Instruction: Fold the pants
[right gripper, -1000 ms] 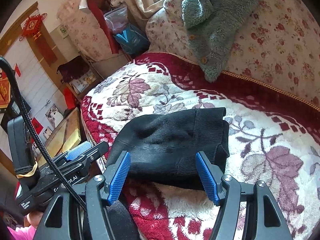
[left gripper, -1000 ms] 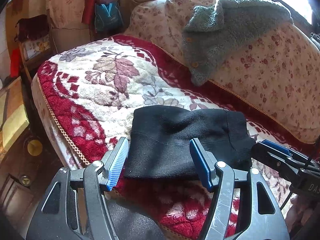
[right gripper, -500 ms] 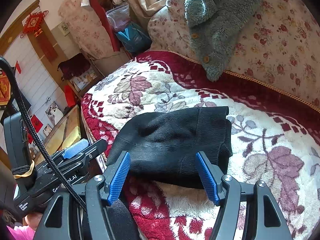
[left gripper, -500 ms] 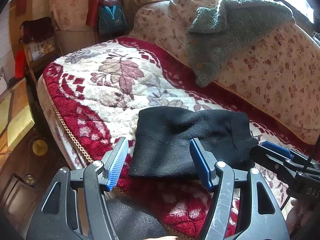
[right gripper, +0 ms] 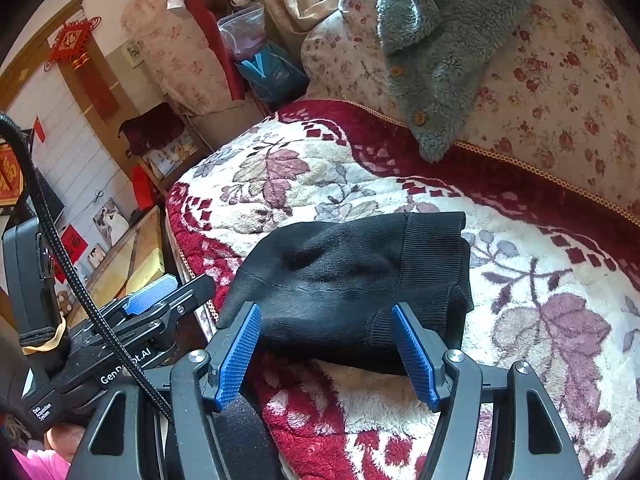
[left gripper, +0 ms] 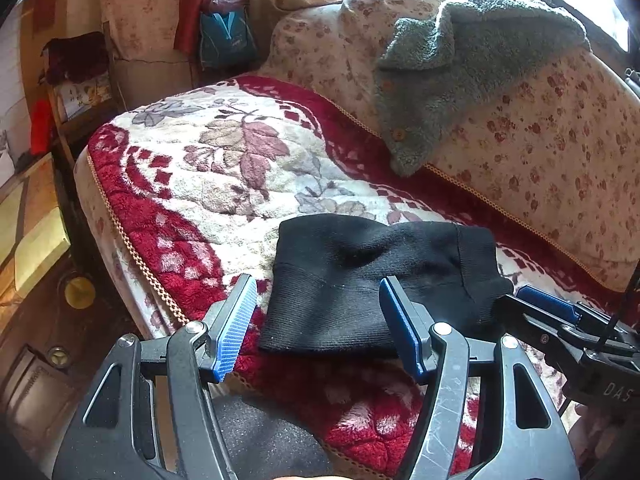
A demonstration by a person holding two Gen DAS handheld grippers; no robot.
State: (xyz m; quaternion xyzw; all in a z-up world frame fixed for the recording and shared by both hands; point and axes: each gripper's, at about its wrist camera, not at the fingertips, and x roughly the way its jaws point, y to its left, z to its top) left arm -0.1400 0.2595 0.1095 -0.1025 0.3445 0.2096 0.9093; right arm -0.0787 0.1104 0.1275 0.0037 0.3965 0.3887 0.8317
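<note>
Both grippers have drawn slightly back from the folded black pants (left gripper: 372, 280) over the past second, the garment sitting a little farther from the fingers than before. Those pants lie in a compact folded bundle near the front edge of the sofa seat, on a red-and-cream flowered blanket (left gripper: 224, 184), ribbed waistband turned toward the sofa's right side. In the left wrist view, the left gripper (left gripper: 318, 328) hovers just in front of the bundle, its blue-padded jaws spread wide and holding nothing. Seen from the right wrist view, the right gripper (right gripper: 332, 350) is likewise wide open and empty, poised at the near edge of the pants (right gripper: 352, 276). A grey fleece jacket (left gripper: 452, 80) hangs over the flowered sofa back (left gripper: 552, 152), well apart from the pants. A blue bag (left gripper: 226, 38) sits beyond the seat's far left corner.
</note>
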